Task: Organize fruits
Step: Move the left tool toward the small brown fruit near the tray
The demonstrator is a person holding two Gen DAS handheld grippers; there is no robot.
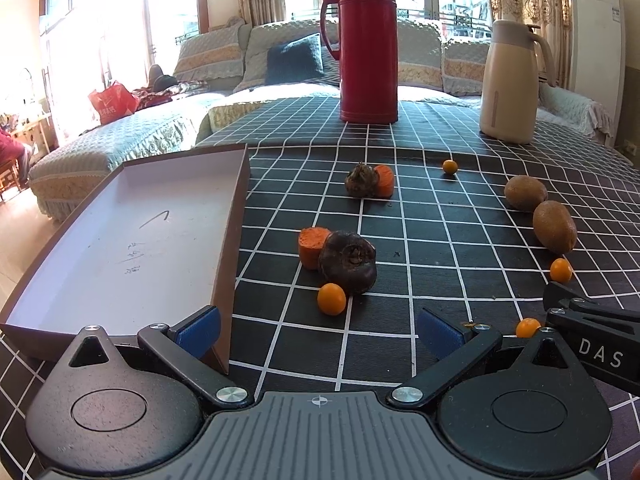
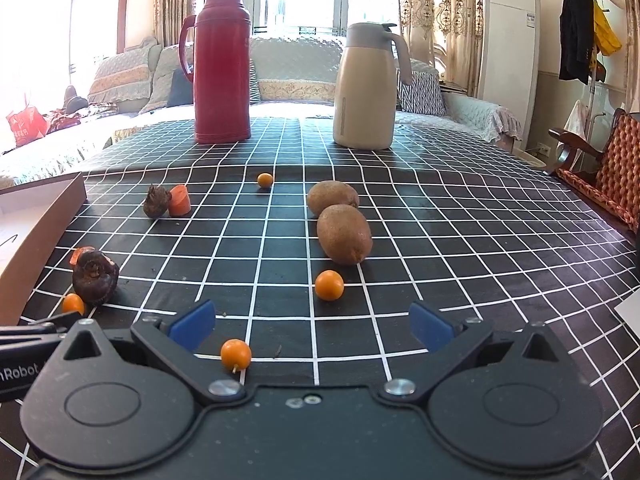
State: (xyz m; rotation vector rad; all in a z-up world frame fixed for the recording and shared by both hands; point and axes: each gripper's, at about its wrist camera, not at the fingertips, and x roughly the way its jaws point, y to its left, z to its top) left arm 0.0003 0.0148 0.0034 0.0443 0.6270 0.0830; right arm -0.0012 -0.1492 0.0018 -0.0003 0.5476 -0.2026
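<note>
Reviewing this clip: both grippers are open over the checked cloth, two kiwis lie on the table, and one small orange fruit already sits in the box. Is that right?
Not quite. The box holds no fruit; the left wrist view shows its pale floor bare. The small orange fruits, such as one near the left gripper, lie on the cloth. Otherwise correct: the right gripper is open too, and two kiwis lie on the table.

Carrot piece [image 2: 80, 255] (behind water chestnut [image 2: 95, 277])

left gripper [image 1: 318, 330] spread wide, right gripper [image 2: 312, 326] likewise, both empty
</note>
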